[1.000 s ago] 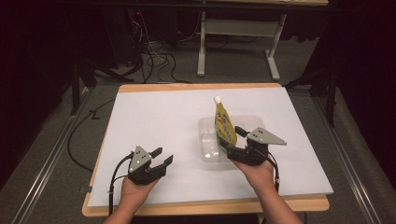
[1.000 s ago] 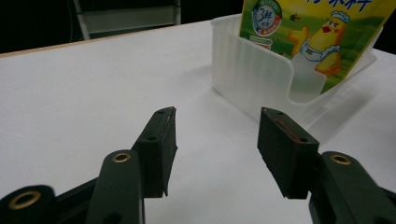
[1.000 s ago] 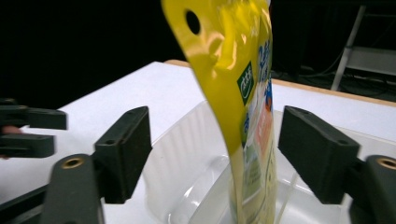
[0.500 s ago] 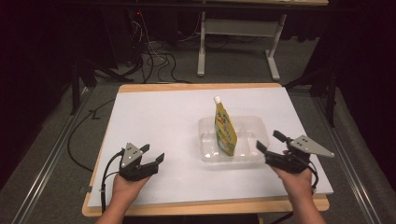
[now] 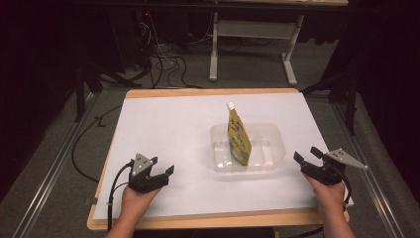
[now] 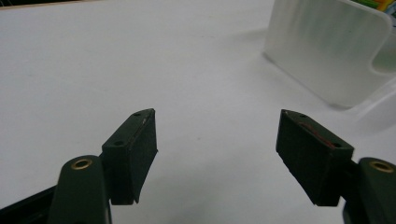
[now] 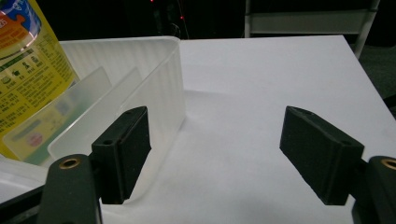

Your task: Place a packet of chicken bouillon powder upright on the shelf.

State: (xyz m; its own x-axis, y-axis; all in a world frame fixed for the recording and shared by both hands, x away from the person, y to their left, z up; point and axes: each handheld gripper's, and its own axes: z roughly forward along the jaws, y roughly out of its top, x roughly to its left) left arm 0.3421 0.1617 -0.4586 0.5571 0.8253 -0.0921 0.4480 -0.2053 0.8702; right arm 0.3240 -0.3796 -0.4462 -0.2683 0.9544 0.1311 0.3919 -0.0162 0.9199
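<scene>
Your left tool (image 5: 159,174) sits low over the white sheet (image 5: 163,129) near the bench's (image 5: 208,92) front left corner, its jaws spread wide with nothing between them; in the left gripper view only bare white surface lies between the two black pads (image 6: 135,149), and a corner of the clear plastic container (image 6: 327,51) stands ahead and to the right, well apart from them. Your right tool (image 5: 308,157) is also spread wide and empty, held near the bench's right edge, just beside the container's (image 5: 247,148) right end without touching it. In the right gripper view the container's ribbed wall (image 7: 154,79) stands just past the left pad (image 7: 126,149), and the white sheet shows through the gap. Your left hand (image 5: 138,198) comes up from the bottom edge, wrapped around its tool from behind, with the cable (image 5: 115,191) trailing down past the bench's front edge. Your right hand (image 5: 329,196) rises from the lower right, and its tool's grey three-cornered plate (image 5: 346,157) points outward past the bench's edge. The yellow spouted pouch (image 5: 237,134) stands upright inside the container, in its left part, white cap (image 5: 230,105) on top. A thin clear divider (image 7: 84,112) stands in the container beside the pouch (image 7: 28,60). Beyond the bench, tangled cables (image 5: 163,59) lie on the floor beside a white table frame (image 5: 257,34).
</scene>
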